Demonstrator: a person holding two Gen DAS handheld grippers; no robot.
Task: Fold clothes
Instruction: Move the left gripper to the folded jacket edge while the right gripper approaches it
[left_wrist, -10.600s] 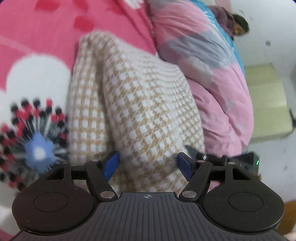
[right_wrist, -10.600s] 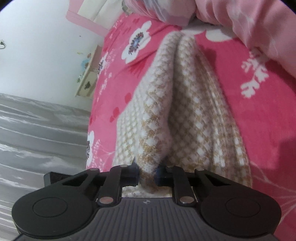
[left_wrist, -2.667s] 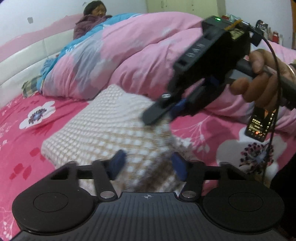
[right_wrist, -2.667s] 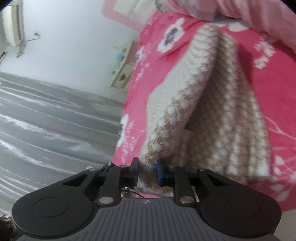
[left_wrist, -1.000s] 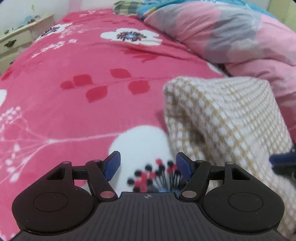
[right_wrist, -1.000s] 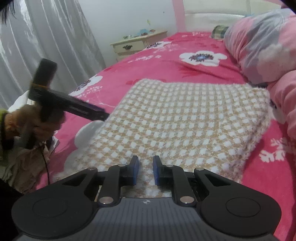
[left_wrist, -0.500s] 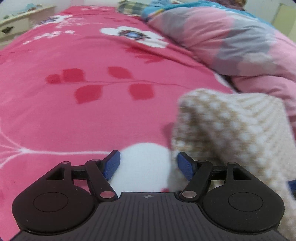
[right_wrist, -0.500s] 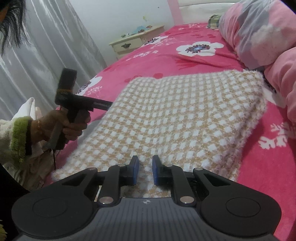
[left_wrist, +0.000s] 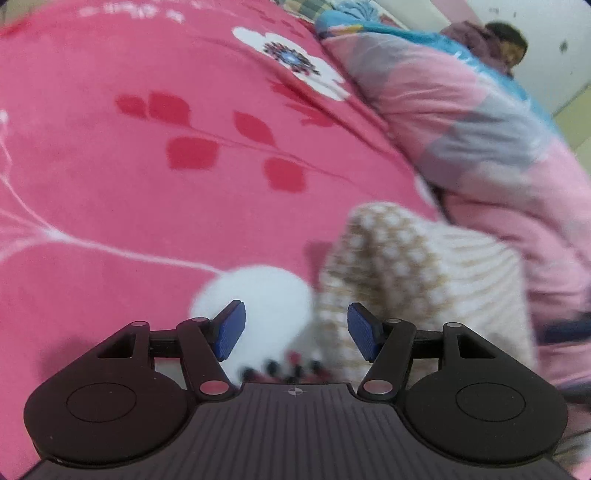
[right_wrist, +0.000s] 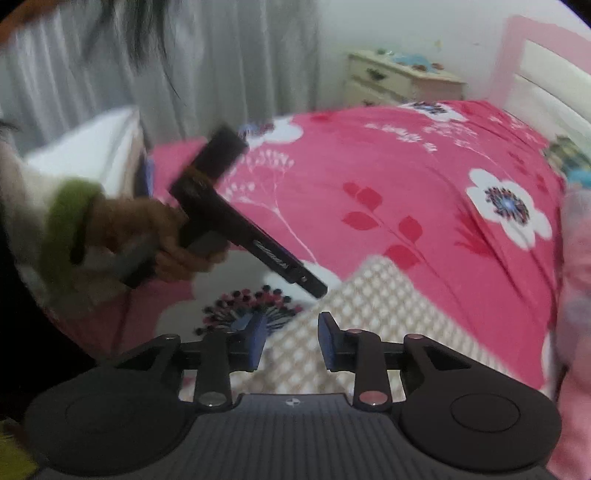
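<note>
2 open grippers, nothing held: left gripper (left_wrist: 292, 326) has jaws spread wide and has just been opening a bit, right gripper (right_wrist: 290, 341) has jaws part-open and has just been opening too, with only knit behind the gap, not pinched. Checked knit garment (left_wrist: 417, 280) lies folded on the pink bed (left_wrist: 155, 192), at 3 o'clock of the left jaws in the left wrist view, its near left corner just inside the right-hand pad; the pink quilt (left_wrist: 480, 122) sits beyond it at 1 o'clock. From the right wrist view the garment (right_wrist: 373, 314) runs from 6 to 2 o'clock, with the left hand (right_wrist: 162, 240) at 9 o'clock. Step looks like regrasp for the next fold. Do it well: slide left jaws toward 3 o'clock so the corner sits fully between the pads, catch all layers, not just the top one, grab a matching corner with the right, lift both evenly. Blur makes layer count unclear.
</note>
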